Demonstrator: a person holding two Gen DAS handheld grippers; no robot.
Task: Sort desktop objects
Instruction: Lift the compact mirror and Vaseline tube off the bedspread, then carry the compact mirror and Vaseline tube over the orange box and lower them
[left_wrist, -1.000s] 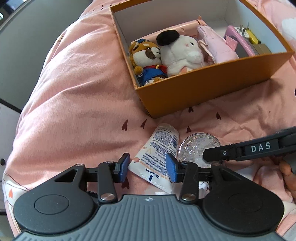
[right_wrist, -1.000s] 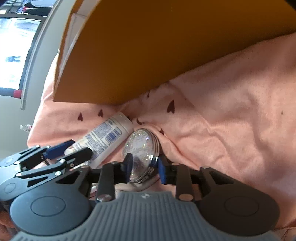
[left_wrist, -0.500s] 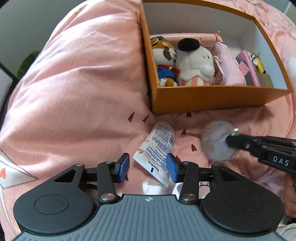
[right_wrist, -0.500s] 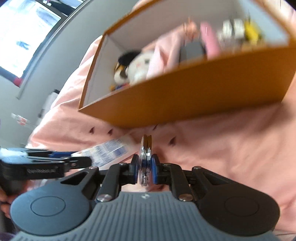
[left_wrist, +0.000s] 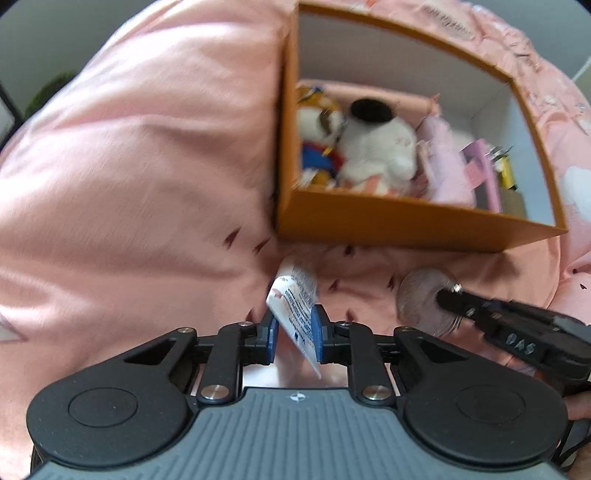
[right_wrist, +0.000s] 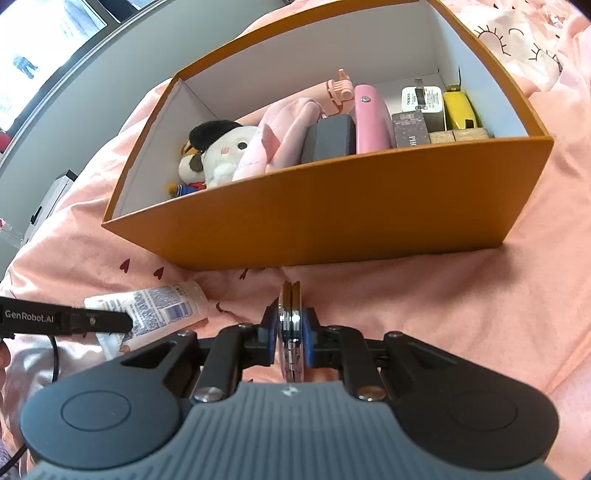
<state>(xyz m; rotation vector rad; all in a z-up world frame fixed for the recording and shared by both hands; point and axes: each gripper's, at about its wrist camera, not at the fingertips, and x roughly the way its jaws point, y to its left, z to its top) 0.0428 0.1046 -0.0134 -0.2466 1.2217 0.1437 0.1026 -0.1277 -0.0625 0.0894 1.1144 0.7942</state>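
A white Vaseline tube (left_wrist: 295, 295) lies tilted on the pink blanket, its flat end between the blue pads of my left gripper (left_wrist: 294, 328). The jaws are closing and the pads press on it. The tube (right_wrist: 159, 302) also shows in the right wrist view, behind a left finger (right_wrist: 92, 321). My right gripper (right_wrist: 291, 332) holds a round glittery compact (right_wrist: 290, 299) edge-on, just above the blanket. Its jaws are opening slightly, but the pads still touch the compact. From the left wrist the compact (left_wrist: 417, 299) hangs to the right of the tube. An open orange box (right_wrist: 332, 214) stands behind both.
The box (left_wrist: 388, 225) holds plush toys (right_wrist: 221, 151), a pink pouch (right_wrist: 280, 133), a pink case (right_wrist: 371, 118) and small items at its right end. Rumpled pink blanket (right_wrist: 480, 314) lies all around. A grey wall and window are at the far left.
The left jaws have closed on the tube, which now stands tilted. The right gripper took hold of the compact, lifted it off the blanket and turned it edge-on.
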